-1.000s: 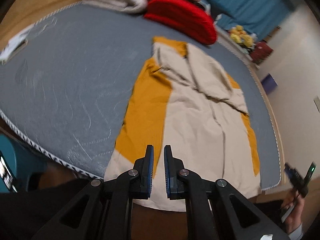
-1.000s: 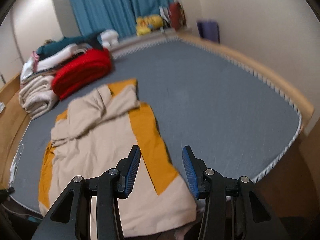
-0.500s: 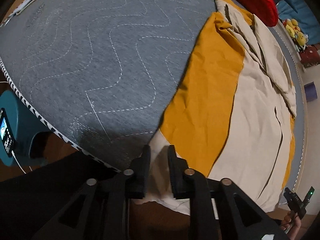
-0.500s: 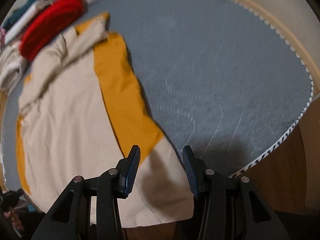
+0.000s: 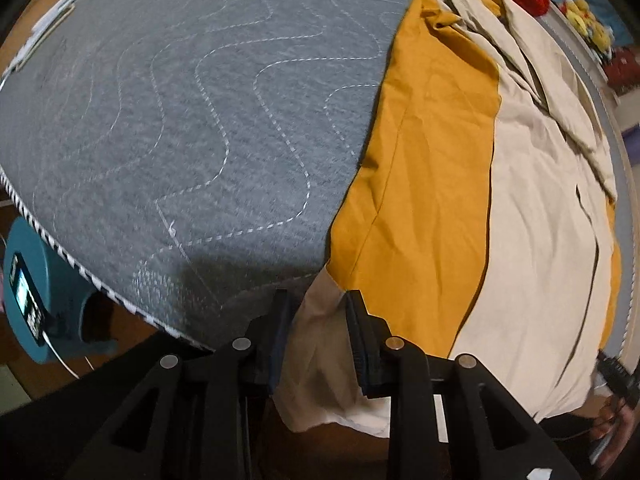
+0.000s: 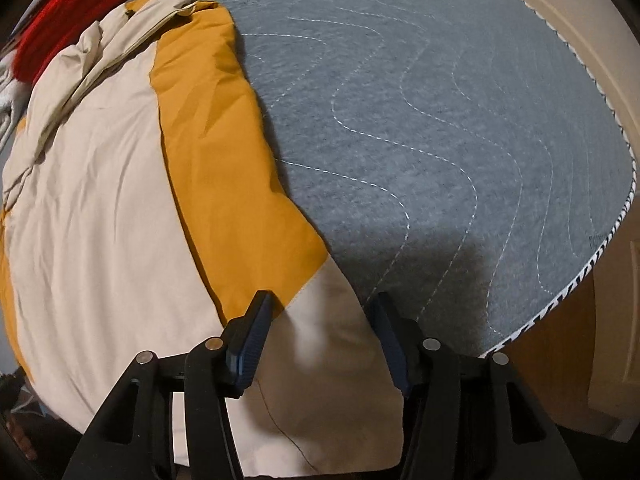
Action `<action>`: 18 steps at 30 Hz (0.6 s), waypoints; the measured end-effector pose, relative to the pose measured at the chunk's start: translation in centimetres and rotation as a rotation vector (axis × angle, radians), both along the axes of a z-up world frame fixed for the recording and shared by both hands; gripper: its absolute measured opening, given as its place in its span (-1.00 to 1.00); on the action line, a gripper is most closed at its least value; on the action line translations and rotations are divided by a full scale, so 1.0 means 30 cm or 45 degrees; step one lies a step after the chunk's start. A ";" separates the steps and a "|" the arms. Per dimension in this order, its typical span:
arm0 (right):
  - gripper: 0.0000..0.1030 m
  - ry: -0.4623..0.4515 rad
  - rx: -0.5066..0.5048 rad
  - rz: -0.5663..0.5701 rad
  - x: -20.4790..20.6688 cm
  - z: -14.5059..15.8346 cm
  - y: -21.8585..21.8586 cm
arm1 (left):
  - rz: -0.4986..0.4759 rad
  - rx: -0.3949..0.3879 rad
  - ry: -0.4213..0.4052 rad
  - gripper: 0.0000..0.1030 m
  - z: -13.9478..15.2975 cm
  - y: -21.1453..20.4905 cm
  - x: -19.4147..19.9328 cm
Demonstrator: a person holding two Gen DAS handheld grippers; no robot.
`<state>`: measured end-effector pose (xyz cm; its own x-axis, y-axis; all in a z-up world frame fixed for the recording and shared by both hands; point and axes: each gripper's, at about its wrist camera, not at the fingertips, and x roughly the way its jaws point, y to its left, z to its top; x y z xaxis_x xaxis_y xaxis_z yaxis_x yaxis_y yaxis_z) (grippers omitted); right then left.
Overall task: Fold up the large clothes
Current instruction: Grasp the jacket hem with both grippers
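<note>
A grey quilted mattress (image 5: 192,128) fills most of the room I can see, stitched in wavy white lines and edged with striped piping, its near edge dropping off to a wooden floor. Spread lengthwise along it lies the big garment (image 5: 532,240), cream down the middle with mustard-yellow panels on both sides; its hem hangs over the near edge of the mattress, and its upper part is bunched into folds toward the far edge.

The left gripper (image 5: 318,300) stands at the garment's near corner on the open-mattress side, jaws parted to a moderate gap, with the cream hem cloth lying between the fingers. Whether the pads actually press the cloth I cannot tell.

The right gripper (image 6: 320,304) sits at the other near corner of the hem, jaws spread wide, cream fabric running between them and the left finger over the seam where yellow meets cream.

Beyond the garment, at the far edge of the mattress, lies a red knitted bundle (image 6: 60,12). A pale wall (image 6: 580,32) curves round the mattress's right side. Down on the floor by the left near edge stands a teal device (image 5: 36,292) with a lit screen.
</note>
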<state>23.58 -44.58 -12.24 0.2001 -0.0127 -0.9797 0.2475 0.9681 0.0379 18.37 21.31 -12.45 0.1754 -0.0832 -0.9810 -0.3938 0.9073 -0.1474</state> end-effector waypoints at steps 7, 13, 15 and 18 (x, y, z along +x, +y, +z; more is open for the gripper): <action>-0.54 -0.014 0.023 0.065 -0.006 0.009 0.054 | -0.105 0.086 -0.010 -0.52 0.002 -0.063 0.012; -0.79 -0.056 0.057 0.172 -0.037 0.036 0.123 | -0.217 0.087 0.004 -0.61 0.011 -0.134 -0.023; -0.78 -0.046 0.039 0.185 -0.059 0.039 0.136 | -0.239 0.106 0.005 -0.61 0.009 -0.148 -0.032; -0.54 -0.022 -0.004 0.162 -0.056 0.031 0.111 | -0.232 0.097 0.007 -0.61 0.003 -0.154 -0.032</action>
<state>21.89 -41.25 -11.31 0.2173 0.0108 -0.9760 0.1220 0.9918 0.0381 17.40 16.70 -12.36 0.1586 -0.0382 -0.9866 -0.2227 0.9721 -0.0734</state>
